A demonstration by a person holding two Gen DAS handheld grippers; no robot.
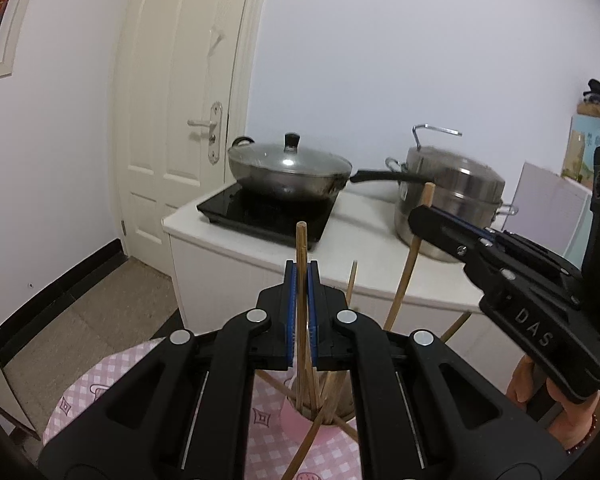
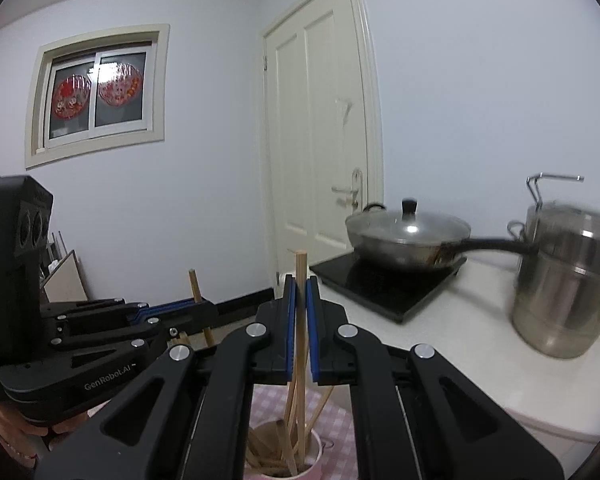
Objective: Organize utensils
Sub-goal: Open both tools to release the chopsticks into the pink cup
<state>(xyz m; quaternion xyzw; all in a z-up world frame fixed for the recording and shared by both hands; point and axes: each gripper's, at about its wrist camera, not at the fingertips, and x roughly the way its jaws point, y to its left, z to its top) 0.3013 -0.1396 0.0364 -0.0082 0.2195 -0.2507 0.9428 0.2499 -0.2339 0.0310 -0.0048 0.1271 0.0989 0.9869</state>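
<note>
My left gripper (image 1: 301, 276) is shut on an upright wooden chopstick (image 1: 301, 246); the stick's lower end stands in a pink cup (image 1: 296, 420) with several other chopsticks. My right gripper (image 1: 418, 216) comes in from the right, shut on a second, slanted chopstick (image 1: 405, 280) that also runs down to the cup. In the right wrist view, the right gripper (image 2: 301, 286) clamps its chopstick (image 2: 300, 266) above the cup (image 2: 316, 454). To its left, the left gripper (image 2: 204, 307) pinches its own stick (image 2: 194, 282).
The cup stands on a pink checked tablecloth (image 1: 100, 392). Behind it, a white counter (image 1: 364, 216) carries a black induction hob (image 1: 260, 212) with a lidded wok (image 1: 288, 168) and a steel steamer pot (image 1: 448, 196). A closed door (image 1: 180, 100) lies beyond; a person's hand (image 1: 572, 420) holds the right gripper.
</note>
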